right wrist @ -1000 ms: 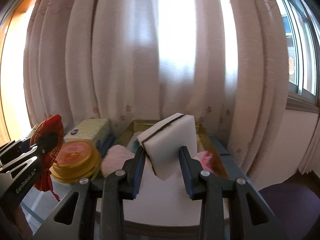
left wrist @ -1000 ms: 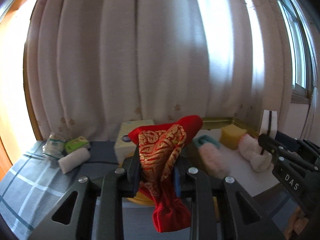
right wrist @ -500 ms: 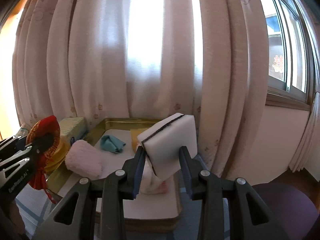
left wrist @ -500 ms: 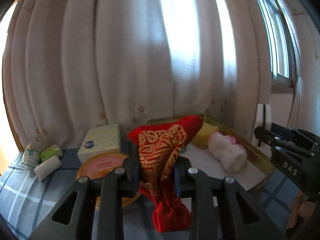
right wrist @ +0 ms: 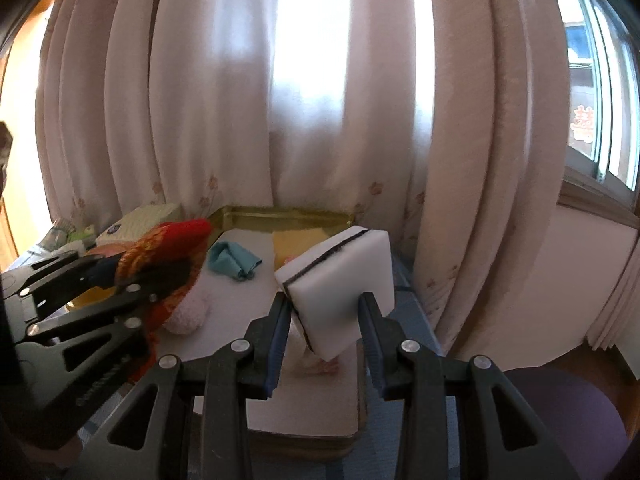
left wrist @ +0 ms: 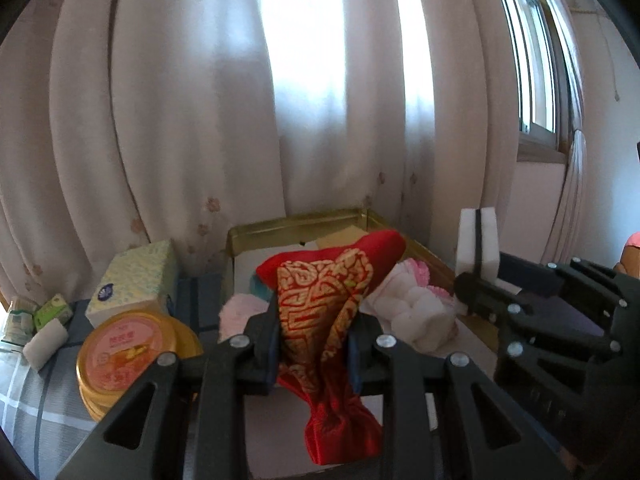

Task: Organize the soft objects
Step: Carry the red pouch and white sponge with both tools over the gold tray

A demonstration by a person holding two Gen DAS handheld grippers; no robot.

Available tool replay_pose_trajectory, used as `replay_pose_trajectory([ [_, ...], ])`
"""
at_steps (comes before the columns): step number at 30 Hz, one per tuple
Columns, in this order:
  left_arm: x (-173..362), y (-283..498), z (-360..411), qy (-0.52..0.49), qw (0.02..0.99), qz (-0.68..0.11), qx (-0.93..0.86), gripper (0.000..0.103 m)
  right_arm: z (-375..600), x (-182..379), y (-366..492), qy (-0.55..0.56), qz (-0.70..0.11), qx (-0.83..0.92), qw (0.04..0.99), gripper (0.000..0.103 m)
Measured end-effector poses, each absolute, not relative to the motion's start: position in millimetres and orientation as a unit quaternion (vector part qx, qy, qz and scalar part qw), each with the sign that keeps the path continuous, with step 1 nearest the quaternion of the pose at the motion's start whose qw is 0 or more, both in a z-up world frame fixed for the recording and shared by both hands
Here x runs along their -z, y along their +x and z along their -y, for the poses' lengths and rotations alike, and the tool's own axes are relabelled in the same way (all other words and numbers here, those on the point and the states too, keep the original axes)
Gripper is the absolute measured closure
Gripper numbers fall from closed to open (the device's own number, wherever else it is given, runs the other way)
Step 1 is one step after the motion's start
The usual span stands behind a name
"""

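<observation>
My left gripper (left wrist: 314, 330) is shut on a red and gold brocade pouch (left wrist: 332, 304) that hangs above the near end of a gold-rimmed tray (left wrist: 296, 226). Over the tray's right side my right gripper (right wrist: 325, 316) is shut on a white sponge block with a dark seam (right wrist: 342, 276); that block (left wrist: 478, 240) also shows in the left wrist view. On the tray's white liner (right wrist: 256, 288) lie a teal cloth (right wrist: 234, 260), a yellow sponge (right wrist: 298, 242), a pink fluffy piece (right wrist: 188, 314) and a white and pink rolled towel (left wrist: 416, 306).
Left of the tray on the checked cloth stand a tissue box (left wrist: 134, 280), a round gold tin with a pink lid (left wrist: 128, 354), a rolled white cloth (left wrist: 44, 340) and small green packets (left wrist: 52, 308). A curtain (left wrist: 200, 120) hangs close behind. A purple seat (right wrist: 560, 404) is lower right.
The left gripper has carried the pouch rightward from over the tissue box and tin to above the tray. The right gripper with the sponge shifted a little right along the tray.
</observation>
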State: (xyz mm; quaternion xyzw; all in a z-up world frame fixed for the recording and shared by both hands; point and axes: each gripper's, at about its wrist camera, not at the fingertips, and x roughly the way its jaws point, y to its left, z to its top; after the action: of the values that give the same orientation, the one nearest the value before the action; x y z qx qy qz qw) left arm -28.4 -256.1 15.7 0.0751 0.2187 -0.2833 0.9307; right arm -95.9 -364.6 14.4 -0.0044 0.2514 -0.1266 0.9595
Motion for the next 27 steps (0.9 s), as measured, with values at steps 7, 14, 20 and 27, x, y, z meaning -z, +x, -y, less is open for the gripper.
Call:
replay_pose_trajectory([
  [7,-11.8,-21.9,264.5,0.081,0.924,-0.244,0.283,0.079,365.1,-9.4,-86.4,-0.004,-0.279,0.11,0.954,0.065],
  [14,-5.2,-12.4,270.4,0.087,0.914,-0.272,0.29,0.079,359.9,-3.3,-79.2,-0.024,-0.299,0.092,0.949,0.065],
  [20,-2.4,-7.0,270.7,0.081,0.91,-0.286,0.289,0.079,361.1,-0.9,-75.4,-0.023,-0.31,0.081,0.947,0.065],
  [27,-2.2,-4.8,267.6,0.072,0.91,-0.291,0.287,0.079,357.5,0.0,-73.6,-0.034,-0.313,0.082,0.946,0.063],
])
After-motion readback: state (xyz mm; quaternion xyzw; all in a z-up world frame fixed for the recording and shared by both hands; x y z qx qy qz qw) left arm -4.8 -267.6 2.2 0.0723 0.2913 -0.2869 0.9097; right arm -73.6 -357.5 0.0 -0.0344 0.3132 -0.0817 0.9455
